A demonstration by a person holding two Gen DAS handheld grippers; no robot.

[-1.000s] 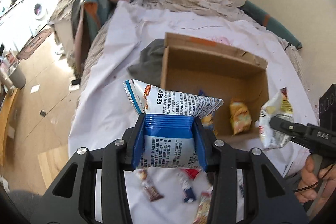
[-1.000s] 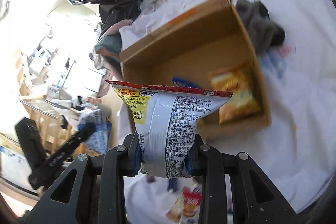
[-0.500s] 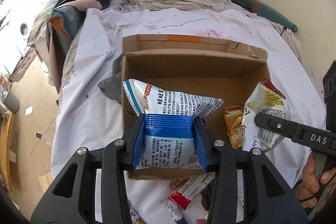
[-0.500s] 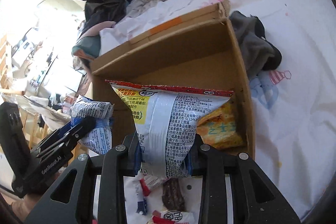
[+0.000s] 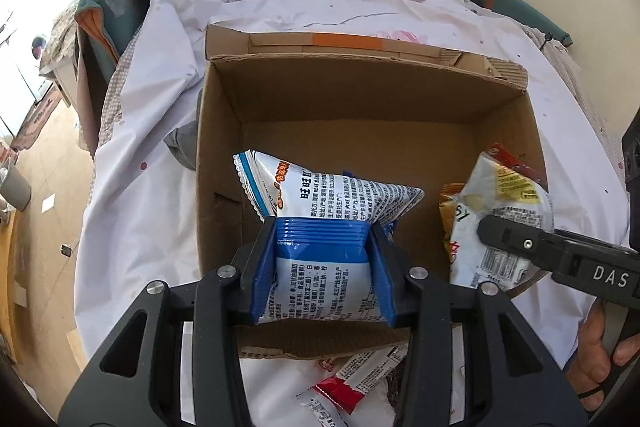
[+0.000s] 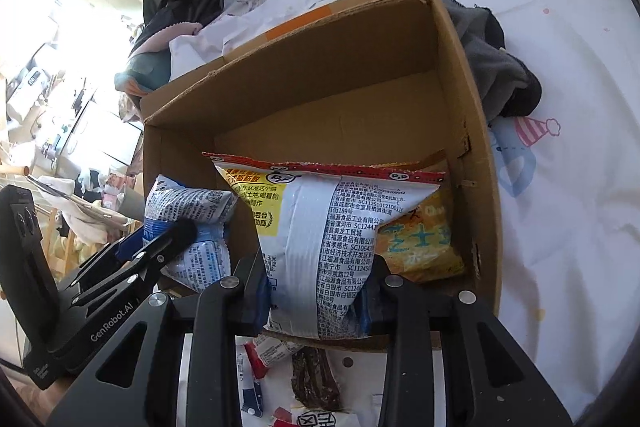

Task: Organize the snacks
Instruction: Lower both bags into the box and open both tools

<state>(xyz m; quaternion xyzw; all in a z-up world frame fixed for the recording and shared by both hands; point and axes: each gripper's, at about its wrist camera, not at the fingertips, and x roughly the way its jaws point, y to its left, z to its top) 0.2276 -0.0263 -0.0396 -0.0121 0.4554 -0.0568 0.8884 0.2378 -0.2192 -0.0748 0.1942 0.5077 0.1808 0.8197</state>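
While both tools hang over the open brown cardboard box on the white bed sheet, each one carries a snack bag. The left gripper is clamped on a blue and white foil snack bag with dense Chinese print; the large characters look like "旺旺", but the foil is crumpled and I cannot be sure. The right gripper, marked "DAS" on its finger in the left view, pinches a white foil snack bag with a red top edge and a yellow label; its jaws have just been opening a little, yet the pads are on the bag. On this bag, codes beginning with "SC" can be read. The left tool's body shows "GenRobot.AI". Inside the box, at its right wall, lies an orange-yellow snack bag. Small red and white wrapped snacks lie on the sheet before the box, and a grey cloth lies beside it.
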